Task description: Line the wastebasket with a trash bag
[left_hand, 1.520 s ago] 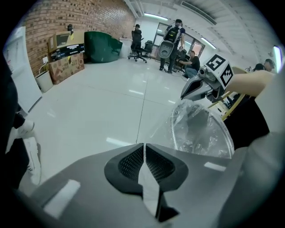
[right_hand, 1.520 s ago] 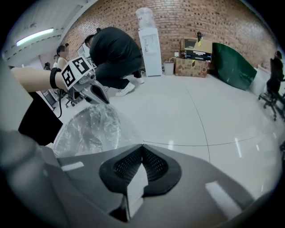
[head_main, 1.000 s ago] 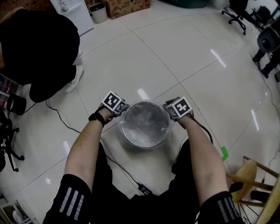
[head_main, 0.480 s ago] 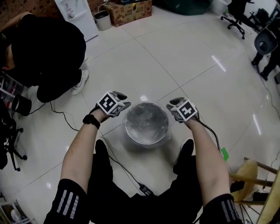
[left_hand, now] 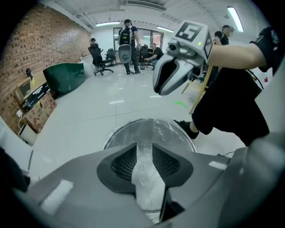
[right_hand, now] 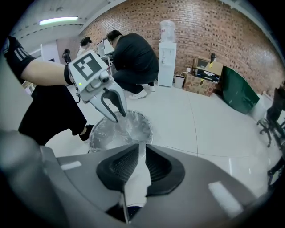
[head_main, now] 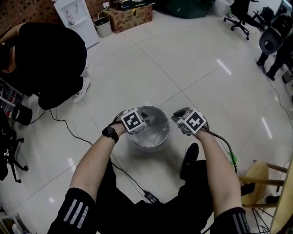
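Clerk: Pale tiled floor (head_main: 197, 64), open office, brick wall (right_hand: 213, 35) at the back. Tongs first?

Checker: Item one, left gripper (left_hand: 144, 147). Lately closing at the jaws, now clenched on a pleat of trash bag (head_main: 149, 132); gap between the pads packed with crinkled clear film. Poised over the left side of the wastebasket (head_main: 169, 130) mouth.

Clerk: Item two?

Checker: Item two, right gripper (right_hand: 142, 145). Likewise lately closing, narrowed to a slit, pads not meeting, no film made out between them. Released, then. Held just beside the right rim, not touching.

Clerk: Bag's place?

Checker: Inside the round wastebasket, against wall and bottom, with one fold drawn up to the left jaws. Turned over the rim anywhere? Cannot tell.

Clerk: Surroundings?

Checker: Crouching person in black (head_main: 50, 50), well apart, upper left. Cardboard box (head_main: 130, 13) at the far edge. Wooden stool (head_main: 256, 176), lower right.

Clerk: Step in hand?

Checker: Probably spreading the bag's mouth, left side already gripped.

Clerk: Next move?

Checker: Likely a matching pinch on the opposite edge with the right jaws, then both edges pulled outward and folded down over the rim. Calls for a light pull, so as not to tear thin film or tip the basket.
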Demonstrator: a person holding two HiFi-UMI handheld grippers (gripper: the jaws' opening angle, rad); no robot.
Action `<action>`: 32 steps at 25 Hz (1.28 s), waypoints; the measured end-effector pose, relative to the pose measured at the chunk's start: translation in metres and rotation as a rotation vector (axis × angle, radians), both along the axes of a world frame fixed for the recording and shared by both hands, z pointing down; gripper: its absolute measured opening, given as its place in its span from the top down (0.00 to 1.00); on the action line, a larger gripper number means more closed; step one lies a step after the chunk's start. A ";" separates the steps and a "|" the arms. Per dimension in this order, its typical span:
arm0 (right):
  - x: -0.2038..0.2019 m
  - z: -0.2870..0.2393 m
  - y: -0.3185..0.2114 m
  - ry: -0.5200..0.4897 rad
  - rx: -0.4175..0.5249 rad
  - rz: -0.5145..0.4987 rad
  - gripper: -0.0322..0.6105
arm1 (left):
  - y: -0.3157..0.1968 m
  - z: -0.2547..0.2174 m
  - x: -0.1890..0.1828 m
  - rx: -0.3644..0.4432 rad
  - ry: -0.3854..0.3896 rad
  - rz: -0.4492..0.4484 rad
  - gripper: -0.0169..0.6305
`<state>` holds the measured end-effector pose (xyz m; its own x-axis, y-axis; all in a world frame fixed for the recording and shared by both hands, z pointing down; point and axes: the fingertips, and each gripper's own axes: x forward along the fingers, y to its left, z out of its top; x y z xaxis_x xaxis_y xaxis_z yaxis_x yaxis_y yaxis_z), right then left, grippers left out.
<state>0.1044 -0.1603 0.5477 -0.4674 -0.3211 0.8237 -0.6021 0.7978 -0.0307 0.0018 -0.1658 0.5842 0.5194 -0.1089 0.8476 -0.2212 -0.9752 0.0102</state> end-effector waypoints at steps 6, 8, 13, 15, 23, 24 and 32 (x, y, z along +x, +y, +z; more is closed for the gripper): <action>-0.007 0.017 0.038 -0.010 -0.074 -0.082 0.86 | 0.012 0.051 0.008 -0.059 -0.101 0.026 0.73; 0.005 0.044 0.054 0.041 -0.144 -0.102 0.79 | 0.011 0.062 0.016 -0.056 -0.108 0.027 0.71; 0.013 0.090 0.063 0.042 -0.219 -0.097 0.74 | 0.020 0.093 0.021 -0.150 -0.162 0.048 0.68; 0.010 0.100 0.062 0.038 -0.231 -0.107 0.70 | 0.028 0.107 0.018 -0.223 -0.191 0.045 0.65; 0.000 0.127 0.069 0.043 -0.293 -0.150 0.70 | 0.028 0.145 0.024 -0.290 -0.213 0.060 0.63; 0.000 0.130 0.070 0.042 -0.300 -0.151 0.70 | 0.030 0.149 0.024 -0.304 -0.218 0.064 0.62; 0.000 0.135 0.072 0.028 -0.315 -0.158 0.70 | 0.033 0.169 0.036 -0.361 -0.218 0.044 0.53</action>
<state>0.1042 -0.0885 0.6827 -0.4669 0.0253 0.8839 -0.4762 0.8351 -0.2754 0.0374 -0.1325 0.7529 0.3208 0.2333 0.9180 -0.2142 -0.9262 0.3103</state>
